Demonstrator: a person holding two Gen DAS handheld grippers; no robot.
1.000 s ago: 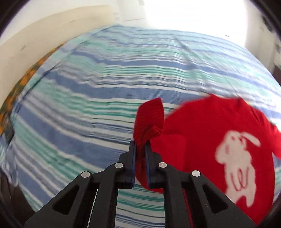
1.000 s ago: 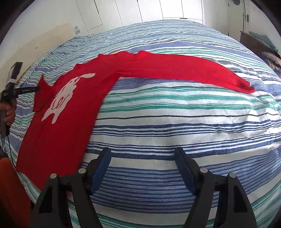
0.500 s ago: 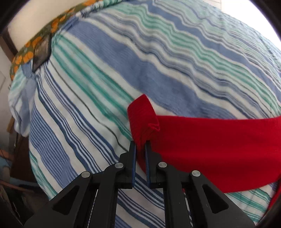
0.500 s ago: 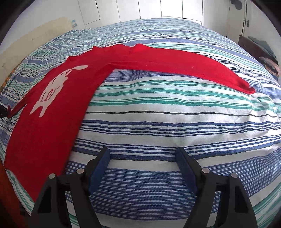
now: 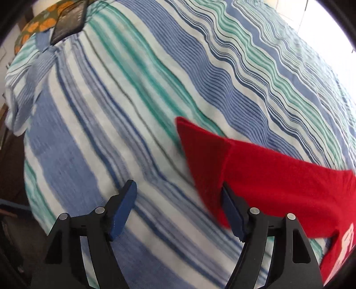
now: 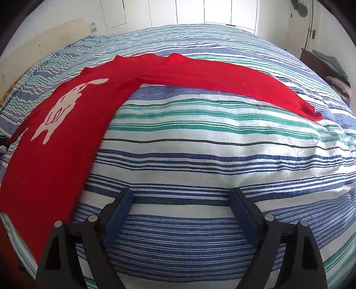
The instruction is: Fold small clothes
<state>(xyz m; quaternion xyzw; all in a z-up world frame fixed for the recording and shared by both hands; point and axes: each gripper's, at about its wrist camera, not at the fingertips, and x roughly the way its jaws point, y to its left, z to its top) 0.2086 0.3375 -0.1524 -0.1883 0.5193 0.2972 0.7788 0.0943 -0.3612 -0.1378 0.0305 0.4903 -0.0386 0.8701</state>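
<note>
A red knitted sweater (image 6: 73, 124) with a white rabbit design (image 6: 64, 106) lies spread flat on the striped bed cover (image 6: 200, 144). Its right sleeve (image 6: 244, 82) stretches far to the right. In the left wrist view the other sleeve's cuff (image 5: 204, 151) lies flat on the cover. My left gripper (image 5: 178, 200) hovers just over it, jaws opening, with nothing pressed between them; the right-hand pad overlaps the cuff's edge. My right gripper (image 6: 180, 204) hangs over bare cover to the right of the sweater's hem, jaws opening and empty.
The bed's left edge (image 5: 20, 115) drops off beside the left gripper, with an orange-patterned cloth (image 5: 42, 22) and a dark flat object (image 5: 69, 24) near the corner. A dark dresser with piled clothes (image 6: 331, 71) stands at the right. White cupboards (image 6: 200, 11) line the back wall.
My left gripper carried the sleeve cuff outward and down to the cover, then let it go and opened wide. The sleeve now lies flat. My right gripper widened slightly and stayed in place.
</note>
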